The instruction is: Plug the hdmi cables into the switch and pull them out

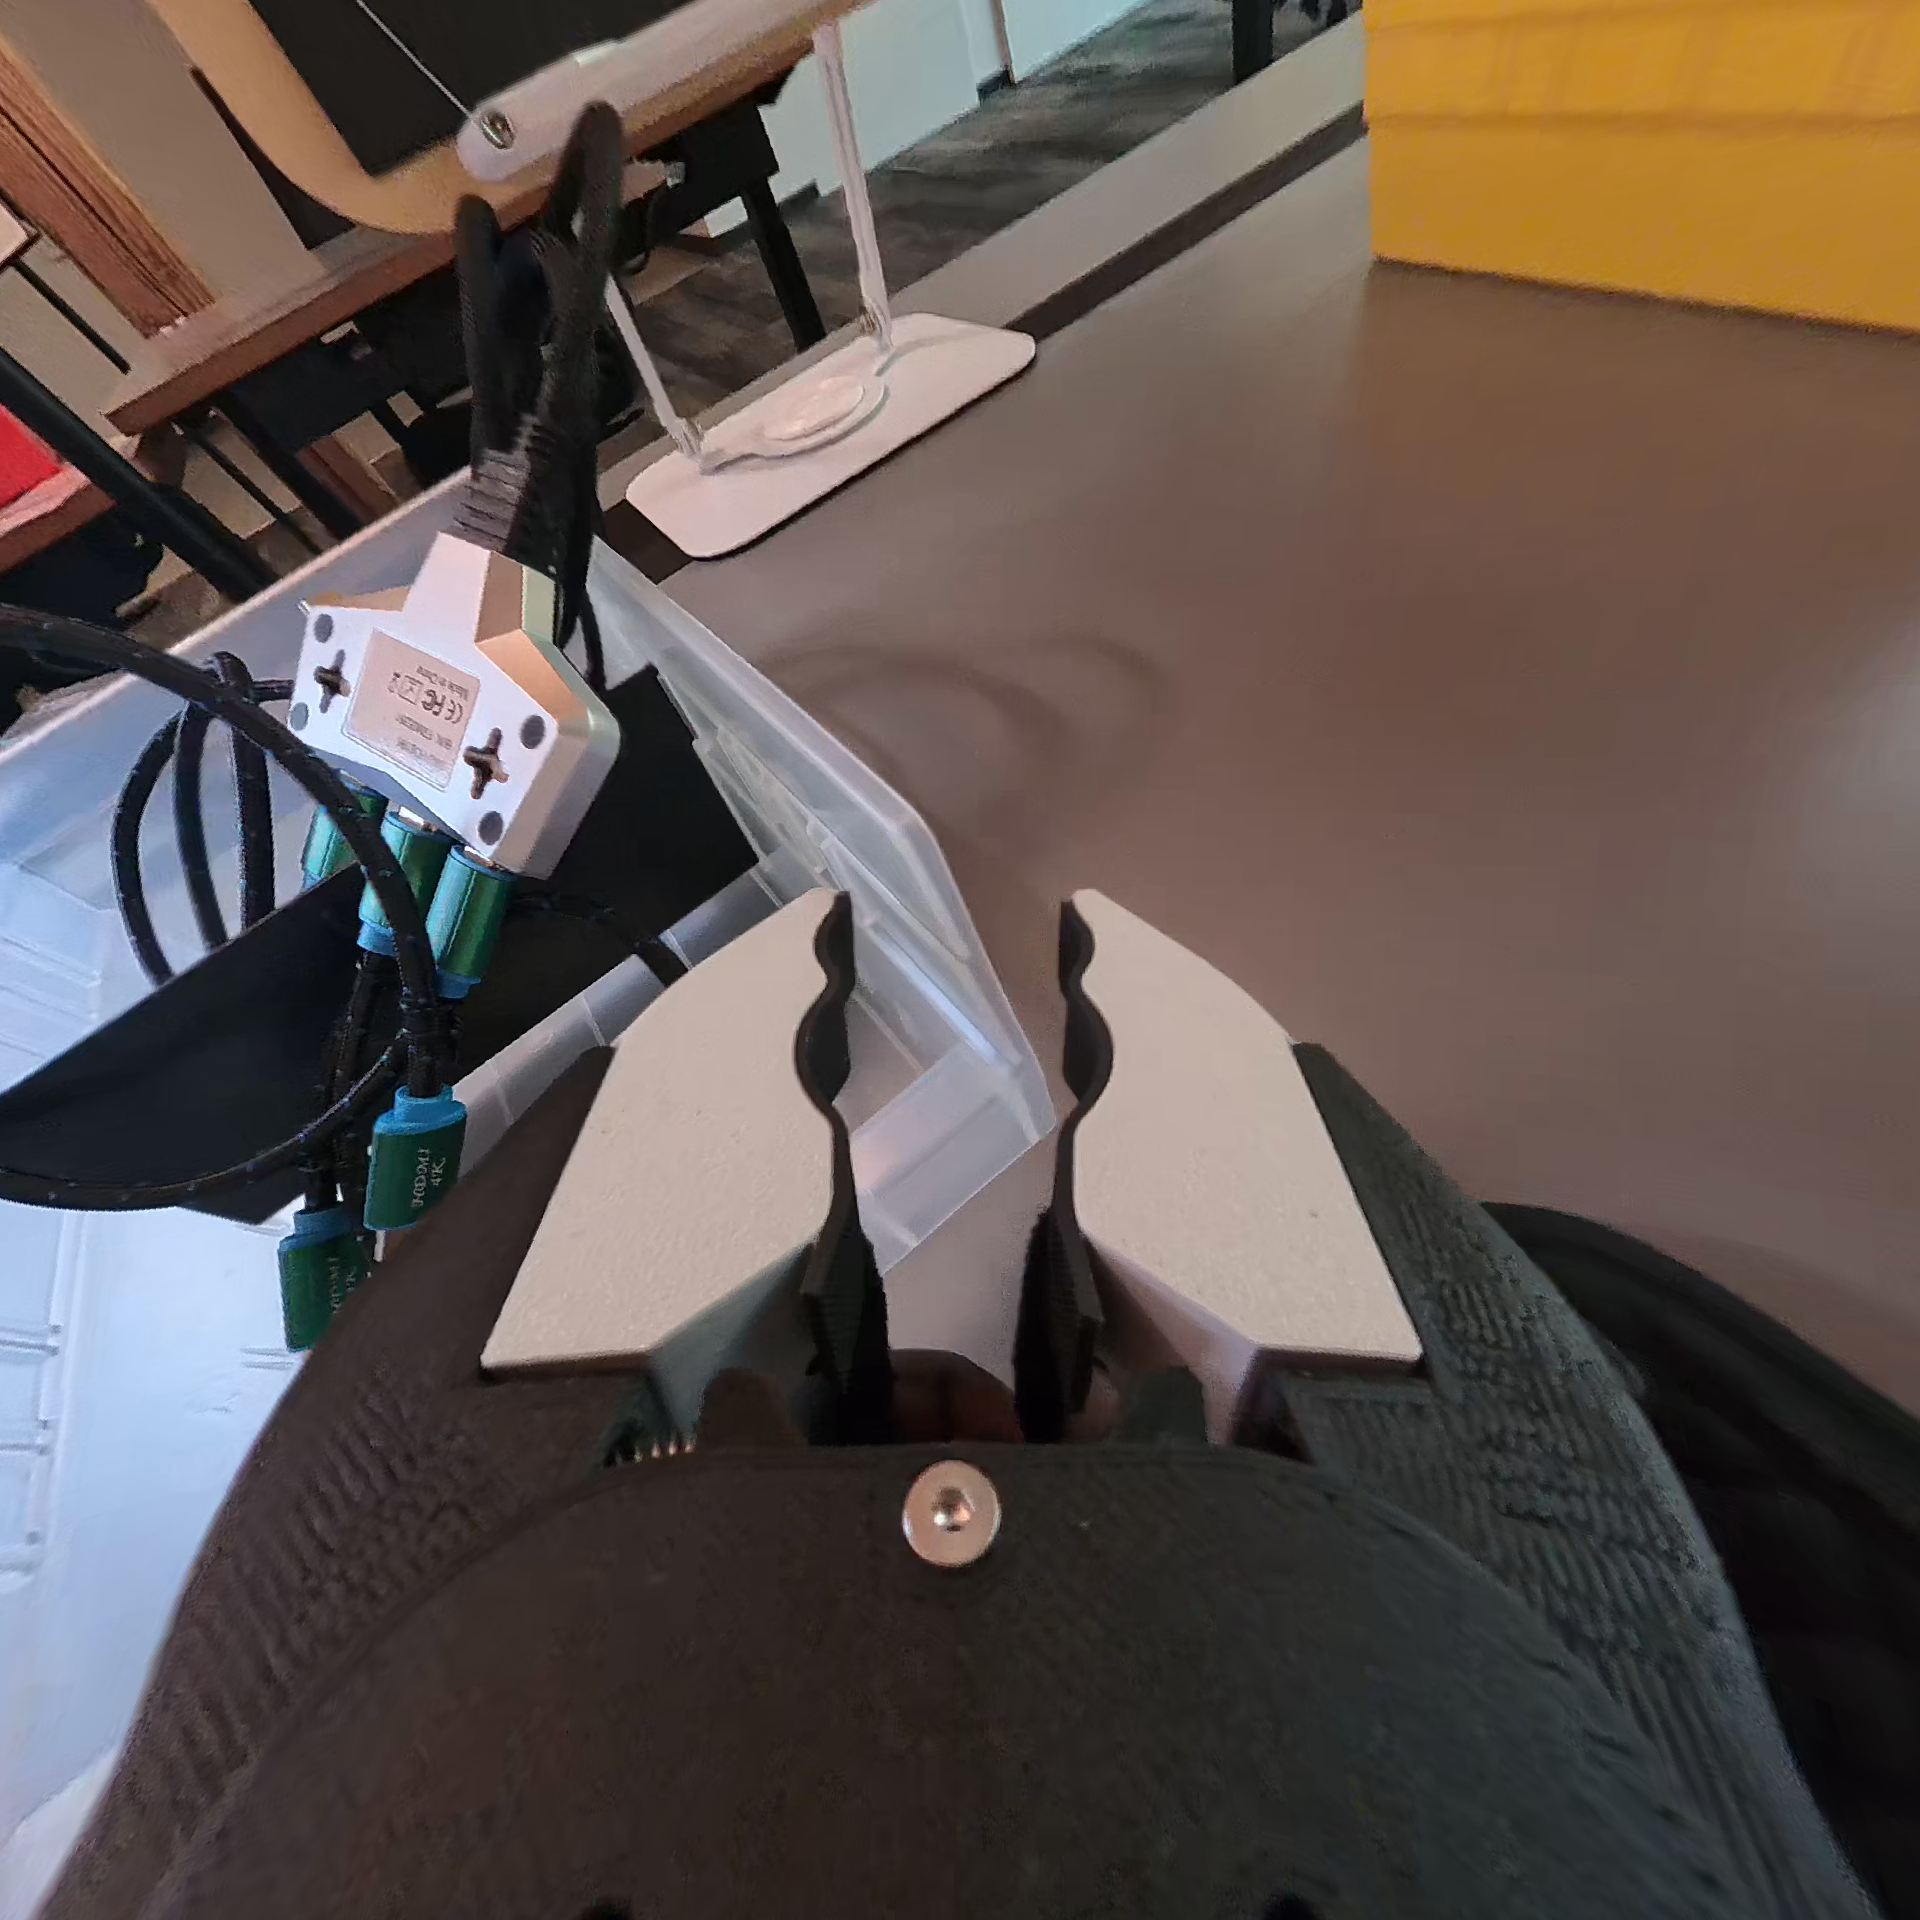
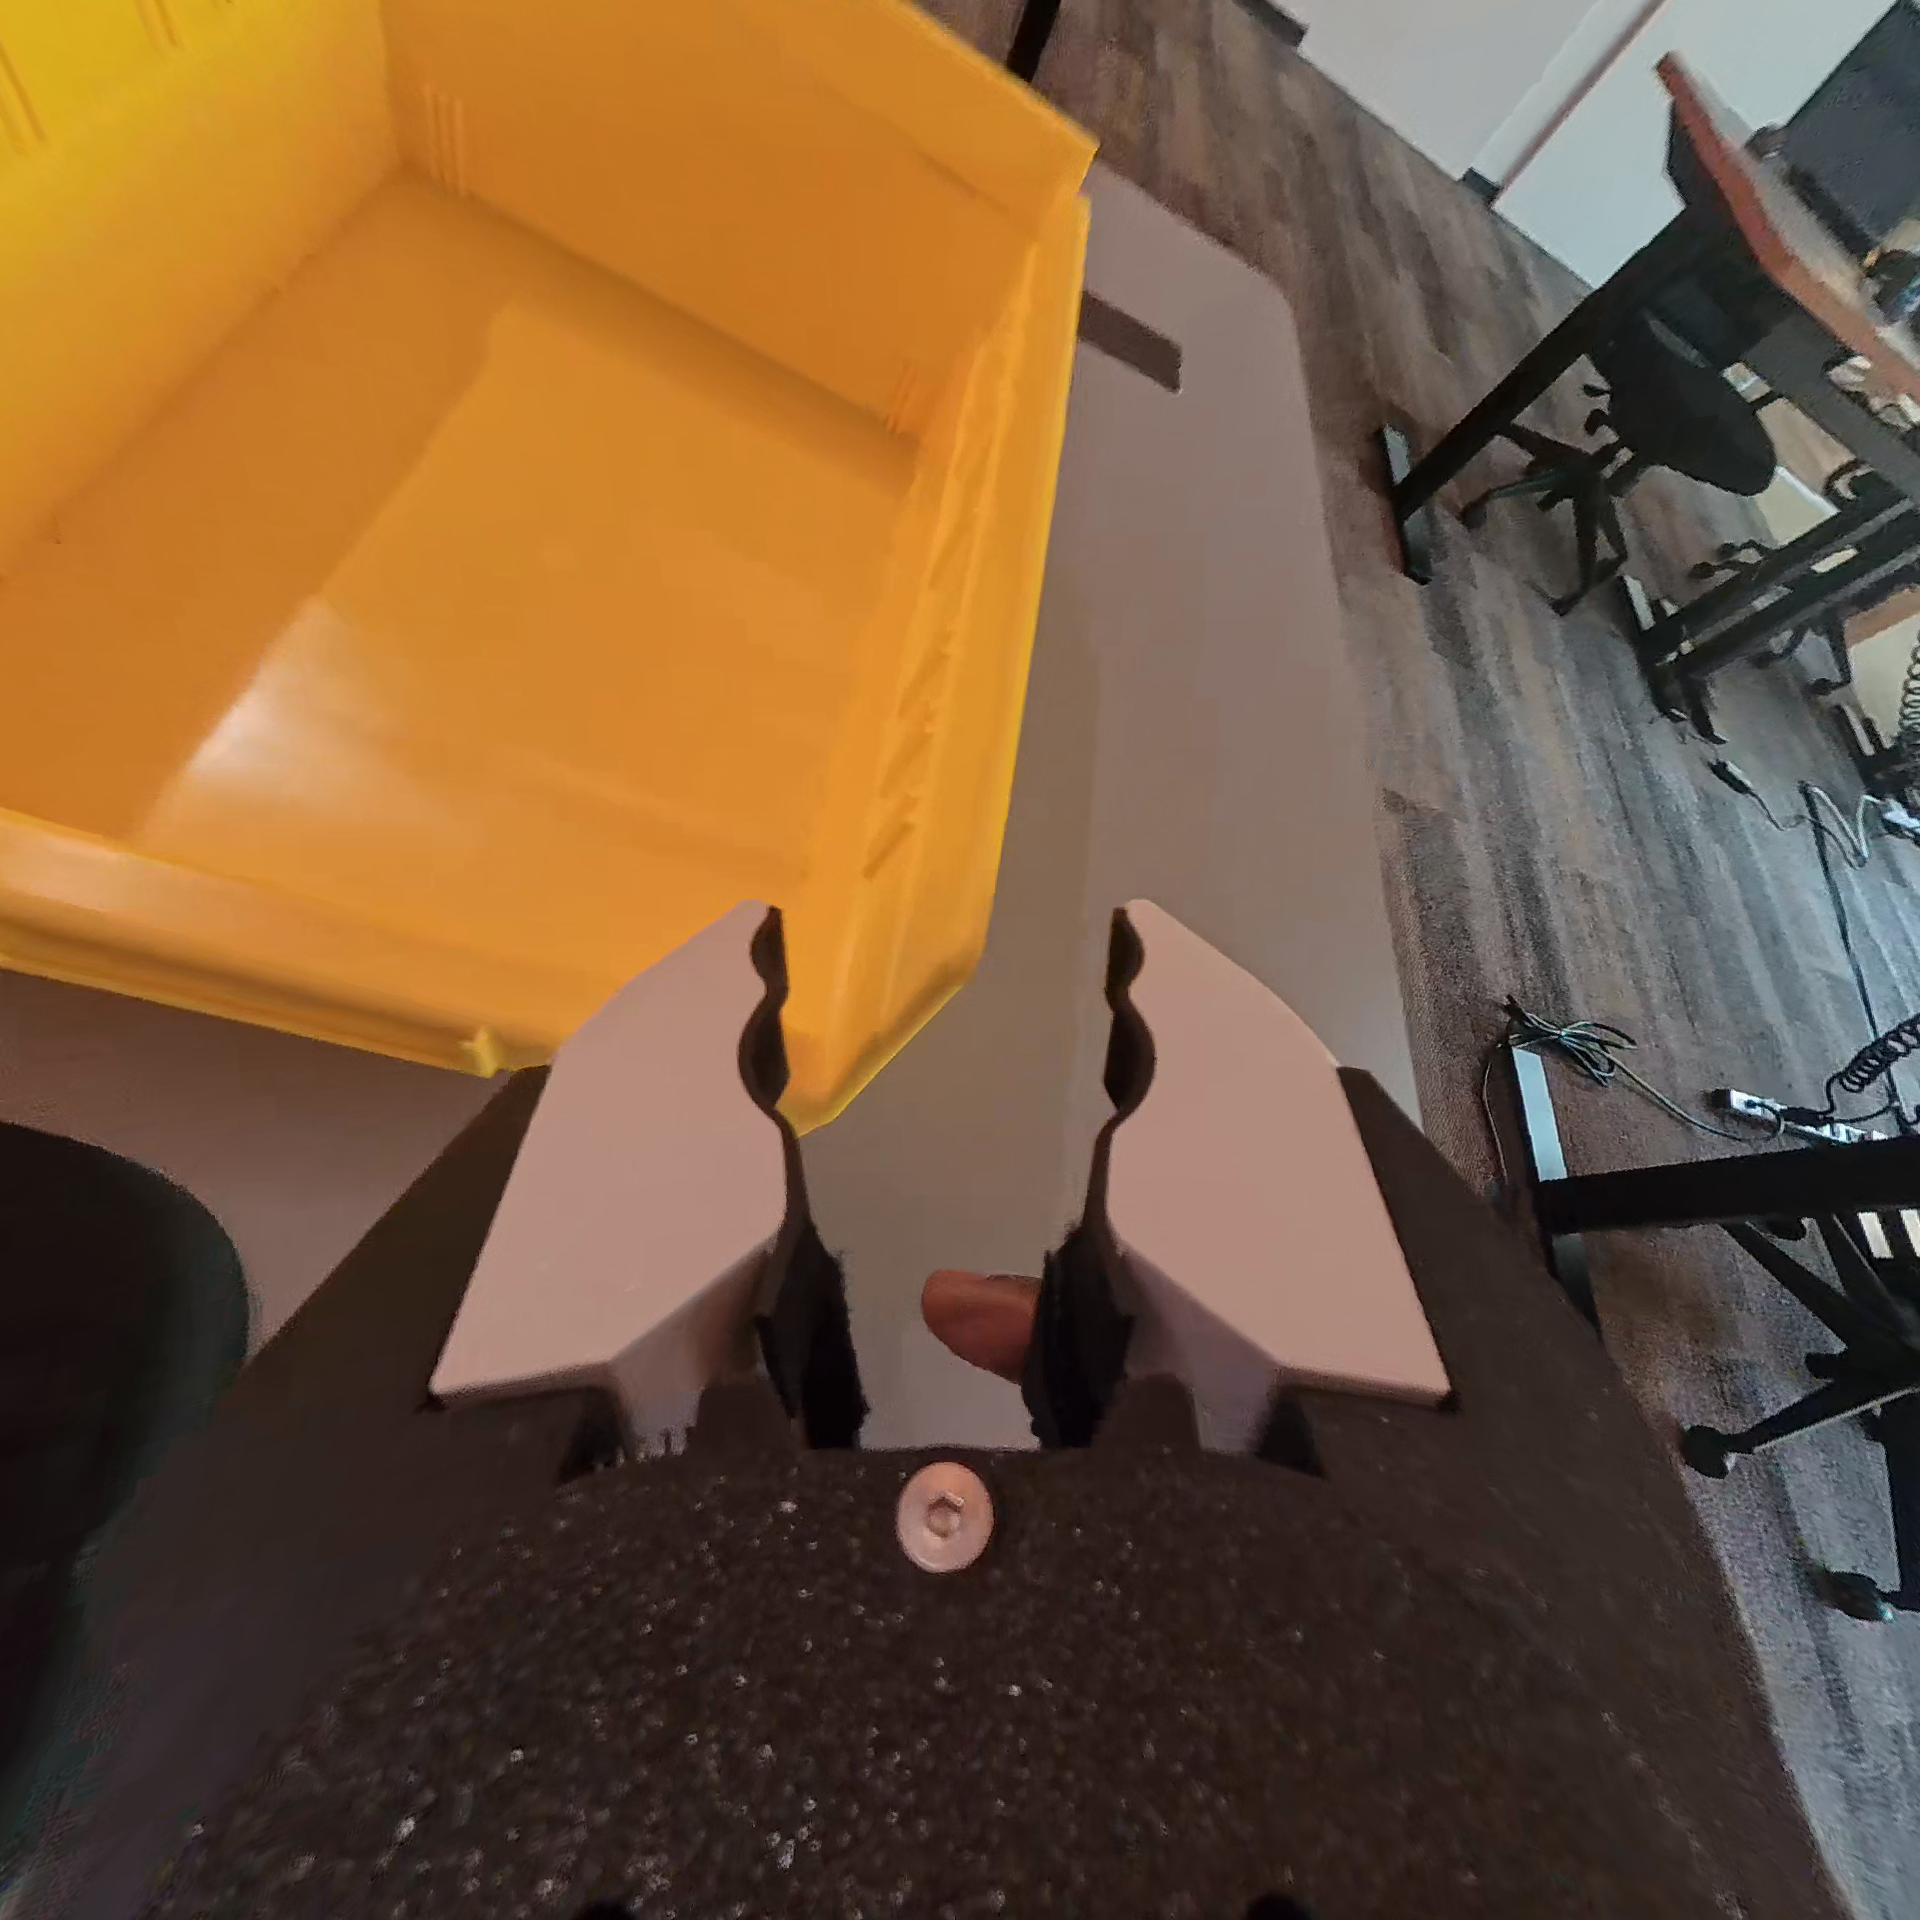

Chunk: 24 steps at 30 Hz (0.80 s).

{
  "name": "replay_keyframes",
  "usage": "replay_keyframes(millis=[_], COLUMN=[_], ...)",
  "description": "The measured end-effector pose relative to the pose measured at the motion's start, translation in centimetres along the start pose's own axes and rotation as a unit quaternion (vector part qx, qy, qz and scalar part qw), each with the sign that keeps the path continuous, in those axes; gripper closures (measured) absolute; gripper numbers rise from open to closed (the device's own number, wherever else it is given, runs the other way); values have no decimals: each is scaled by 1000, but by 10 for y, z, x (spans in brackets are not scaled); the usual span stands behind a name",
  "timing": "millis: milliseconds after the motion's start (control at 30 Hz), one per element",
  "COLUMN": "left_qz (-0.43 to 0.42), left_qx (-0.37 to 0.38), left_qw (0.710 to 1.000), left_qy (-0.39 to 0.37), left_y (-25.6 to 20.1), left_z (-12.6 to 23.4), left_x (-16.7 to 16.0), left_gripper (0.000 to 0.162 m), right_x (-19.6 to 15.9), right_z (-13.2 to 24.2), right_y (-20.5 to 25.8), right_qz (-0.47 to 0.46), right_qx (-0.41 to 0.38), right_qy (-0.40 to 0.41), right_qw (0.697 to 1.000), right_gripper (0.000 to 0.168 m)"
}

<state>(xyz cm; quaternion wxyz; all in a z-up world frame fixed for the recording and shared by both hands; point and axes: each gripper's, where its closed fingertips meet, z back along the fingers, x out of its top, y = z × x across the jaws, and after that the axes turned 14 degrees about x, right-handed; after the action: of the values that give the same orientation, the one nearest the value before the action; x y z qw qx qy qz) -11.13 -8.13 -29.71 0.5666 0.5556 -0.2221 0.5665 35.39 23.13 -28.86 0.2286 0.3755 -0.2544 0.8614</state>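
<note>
The left gripper [image 1: 956, 925] hovers with its jaws apart and empty above the near corner of a clear plastic bin [image 1: 935, 1122] on the brown table [image 1: 1455, 675]. Off to its left, the silver switch [image 1: 447, 717] hangs by its black cord from a white holder [image 1: 540, 120] over that bin, with three green-ended hdmi cables [image 1: 468, 914] plugged into its lower edge. The right gripper [image 2: 945, 925] also hangs wide and empty, beside the near corner of a yellow bin [image 2: 935, 623].
</note>
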Motion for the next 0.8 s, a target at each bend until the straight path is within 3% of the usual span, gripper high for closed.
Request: replay_keyframes(millis=[300,400,467,533,800], left_qz=[198,245,243,213,139], left_qx=[33,57,68,77,44], left_qw=[974,963,965,973,988], left_qy=[-101,-95,-71,-36,46], left_y=[50,69,79,88,123], left_z=[30,34,33,29,13], left_x=[48,48,44,35,20], left_gripper=[97,65,44,34,36], right_x=[59,71,79,90,126], right_z=[30,26,23,21,25], right_y=[10,26,38,52,102], right_qz=[-13,-28,-45,-58,-35], right_qx=[-14,22,49,76,150], right_qy=[-108,-113,-123,-141,-205], right_qw=[994,993,990,985,967], right_gripper=[71,51,36,25,21])
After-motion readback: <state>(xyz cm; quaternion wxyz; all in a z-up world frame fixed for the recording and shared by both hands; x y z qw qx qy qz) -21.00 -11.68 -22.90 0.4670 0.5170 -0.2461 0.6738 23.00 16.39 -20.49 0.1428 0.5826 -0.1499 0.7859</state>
